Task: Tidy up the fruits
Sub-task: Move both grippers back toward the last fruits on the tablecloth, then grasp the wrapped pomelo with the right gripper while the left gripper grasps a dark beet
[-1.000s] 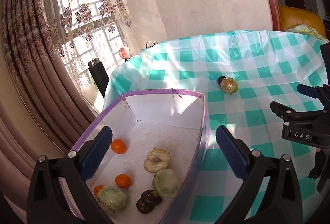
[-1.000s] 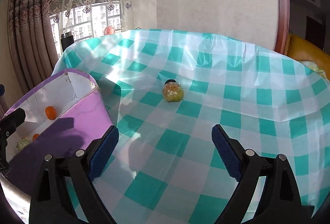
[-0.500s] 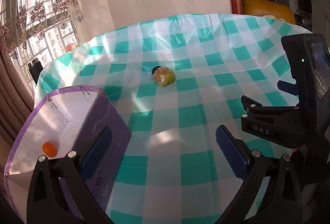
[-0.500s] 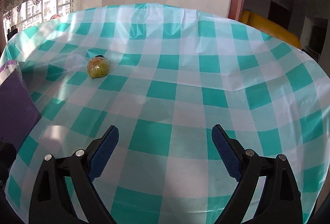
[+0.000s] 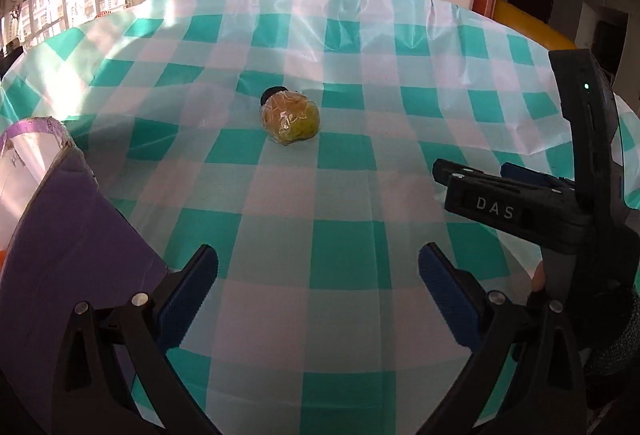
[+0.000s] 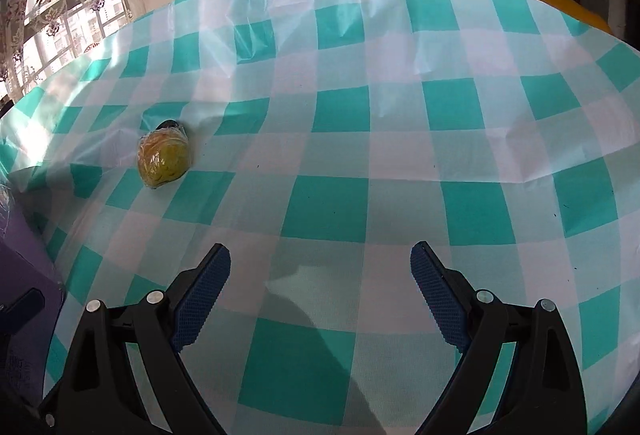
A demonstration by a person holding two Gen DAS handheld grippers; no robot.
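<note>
Both grippers hang empty over the checked tablecloth (image 6: 340, 203), the left gripper (image 5: 318, 277) and right gripper (image 6: 320, 275) each with jaws spread wide. One wrapped fruit (image 5: 291, 118) lies toward the table's far edge, something dark, perhaps another fruit, just behind it. The purple box (image 5: 72, 255) sits at the left edge. Next comes reaching out and closing on that fruit.

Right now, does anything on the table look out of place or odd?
One plastic-wrapped yellowish fruit lies alone on the checked tablecloth, outside the purple box at the left, with a small dark object just behind it. Both tools are open and empty. The tablecloth is creased, nothing spilled.
</note>
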